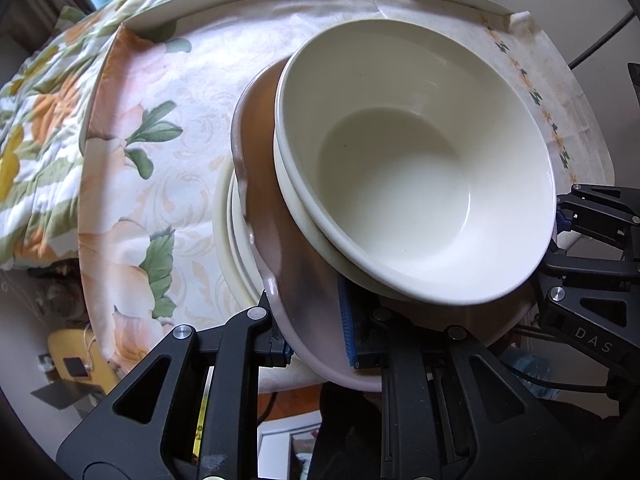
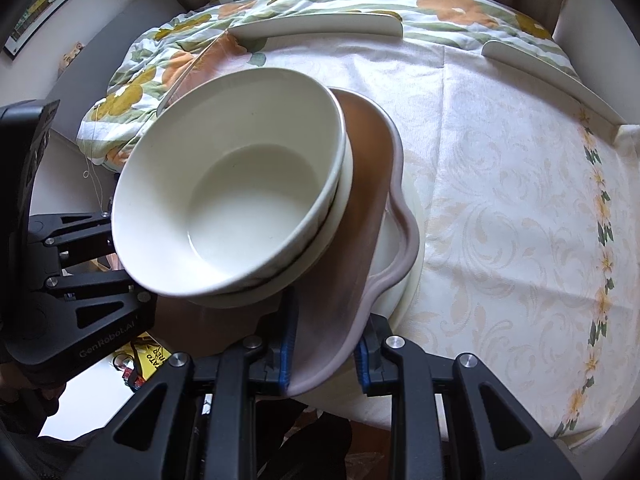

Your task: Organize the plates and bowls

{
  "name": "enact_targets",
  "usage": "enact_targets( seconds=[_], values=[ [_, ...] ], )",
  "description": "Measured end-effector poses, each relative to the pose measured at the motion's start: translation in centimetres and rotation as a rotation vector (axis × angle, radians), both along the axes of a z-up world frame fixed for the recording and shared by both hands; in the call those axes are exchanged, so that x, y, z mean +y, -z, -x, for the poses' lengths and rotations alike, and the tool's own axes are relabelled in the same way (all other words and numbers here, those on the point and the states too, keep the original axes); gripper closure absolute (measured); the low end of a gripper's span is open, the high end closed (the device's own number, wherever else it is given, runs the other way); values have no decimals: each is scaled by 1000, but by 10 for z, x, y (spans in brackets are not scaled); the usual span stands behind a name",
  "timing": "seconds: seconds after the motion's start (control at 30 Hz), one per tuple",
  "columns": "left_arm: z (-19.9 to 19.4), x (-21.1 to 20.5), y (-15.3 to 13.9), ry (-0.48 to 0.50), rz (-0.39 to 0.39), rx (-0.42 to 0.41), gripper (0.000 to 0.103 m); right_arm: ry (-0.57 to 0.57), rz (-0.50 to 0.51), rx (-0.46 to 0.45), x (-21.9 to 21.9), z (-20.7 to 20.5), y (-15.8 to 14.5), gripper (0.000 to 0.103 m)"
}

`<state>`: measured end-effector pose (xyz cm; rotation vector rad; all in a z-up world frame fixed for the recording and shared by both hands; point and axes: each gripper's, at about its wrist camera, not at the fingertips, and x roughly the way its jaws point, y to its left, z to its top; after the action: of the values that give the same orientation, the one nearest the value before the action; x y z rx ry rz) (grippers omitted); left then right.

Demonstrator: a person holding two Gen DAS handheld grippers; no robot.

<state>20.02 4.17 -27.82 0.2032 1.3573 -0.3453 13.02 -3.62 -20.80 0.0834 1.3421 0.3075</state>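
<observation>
Both the left gripper [image 1: 316, 344] and right gripper [image 2: 326, 350] clamp the pink plate's [image 2: 360, 208] rim; on the plate sit two nested white bowls [image 2: 240, 200], empty.

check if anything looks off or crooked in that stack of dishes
The two nested white bowls sit off-centre on the wavy pink plate, near one edge. Both tools, left and right, grip that plate's rim, over cream plates.

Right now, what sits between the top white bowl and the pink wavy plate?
A second white bowl, nested under the top white bowl and resting on the pink wavy plate. Its rim shows clearest in the right wrist view.
</observation>
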Motion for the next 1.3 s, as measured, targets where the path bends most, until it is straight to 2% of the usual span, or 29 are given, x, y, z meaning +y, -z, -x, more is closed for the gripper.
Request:
enact_targets(
  seconds=[0.27, 0.73, 0.8, 0.87, 0.93, 1.0, 1.03, 1.3],
  values=[
    [2, -2, -3, -18, -15, 36, 86, 9, 7, 14, -4, 1, -8, 80],
    [14, -3, -14, -3, -49, 36, 82, 34, 9, 34, -8, 4, -13, 80],
    [15, -4, -16, -1, -49, 39, 77, 45, 5, 41, -10, 6, -16, 80],
    [17, -5, -19, 3, -47, 32, 61, 60, -2, 38, -14, 7, -21, 80],
    [19, -7, -25, 6, -44, 4, 28, 70, -7, 28, -16, 8, -26, 78],
    [21, -9, -29, 11, -44, -14, 27, 77, -21, 22, -16, 10, -29, 62],
    [22, -9, -30, 14, -46, -15, 27, 83, -29, 14, -16, 11, -32, 60],
    [37, -3, -44, -7, 2, -49, 27, 135, -12, -25, -21, 29, -50, 60]
  ],
)
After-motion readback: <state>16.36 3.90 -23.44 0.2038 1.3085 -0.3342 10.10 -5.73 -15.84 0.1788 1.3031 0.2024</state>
